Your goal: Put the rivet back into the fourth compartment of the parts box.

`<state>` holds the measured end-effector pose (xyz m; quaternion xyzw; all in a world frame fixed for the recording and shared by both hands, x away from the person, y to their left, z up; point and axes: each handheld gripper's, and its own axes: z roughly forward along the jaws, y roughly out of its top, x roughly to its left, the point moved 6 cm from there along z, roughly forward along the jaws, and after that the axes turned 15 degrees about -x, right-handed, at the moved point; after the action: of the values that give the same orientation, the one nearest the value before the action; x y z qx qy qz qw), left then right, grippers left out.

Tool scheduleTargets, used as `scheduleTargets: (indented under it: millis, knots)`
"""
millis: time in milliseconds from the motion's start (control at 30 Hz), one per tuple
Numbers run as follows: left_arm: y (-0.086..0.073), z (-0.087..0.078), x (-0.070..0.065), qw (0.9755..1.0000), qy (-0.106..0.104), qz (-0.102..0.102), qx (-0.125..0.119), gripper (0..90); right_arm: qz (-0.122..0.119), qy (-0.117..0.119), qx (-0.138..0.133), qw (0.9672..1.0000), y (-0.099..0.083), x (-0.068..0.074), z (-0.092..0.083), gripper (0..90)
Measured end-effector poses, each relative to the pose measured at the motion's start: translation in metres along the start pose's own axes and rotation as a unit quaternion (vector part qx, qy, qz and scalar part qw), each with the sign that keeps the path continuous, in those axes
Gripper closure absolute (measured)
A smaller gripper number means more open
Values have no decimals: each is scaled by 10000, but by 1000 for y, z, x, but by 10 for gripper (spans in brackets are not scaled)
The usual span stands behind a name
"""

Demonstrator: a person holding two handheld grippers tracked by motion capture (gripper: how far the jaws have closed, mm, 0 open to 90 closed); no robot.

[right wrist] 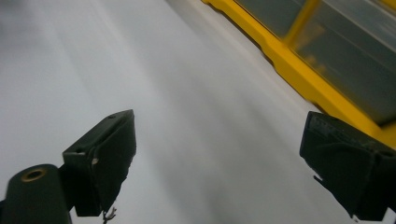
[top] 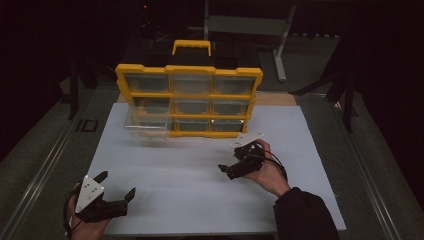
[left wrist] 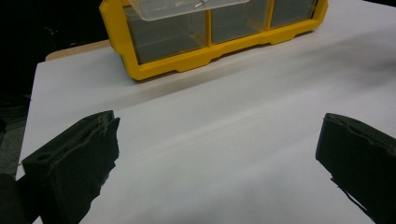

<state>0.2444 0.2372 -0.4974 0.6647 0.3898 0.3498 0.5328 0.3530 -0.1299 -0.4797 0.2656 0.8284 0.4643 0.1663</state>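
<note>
A yellow organiser with clear drawers stands upright at the back of the white board. Its bottom-left drawer is pulled out toward me. In the left gripper view that drawer juts over the yellow frame and holds a small metal piece. My left gripper hovers near the board's front left corner, open and empty. My right gripper hangs just in front of the organiser's lower right drawers, open, with nothing between its jaws. The organiser's yellow base runs blurred along the upper right of the right gripper view.
The white board lies on a grey table with dark surroundings. A metal stand rises behind the organiser. Bare board stretches between the two grippers and the organiser.
</note>
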Motion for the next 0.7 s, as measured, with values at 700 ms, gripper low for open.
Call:
scheduleTargets:
  millis: [700]
  knots:
    - [0, -1, 3, 9999, 121, -48, -22, 0, 429, -1101, -256, 9927, -66, -30, -75, 96]
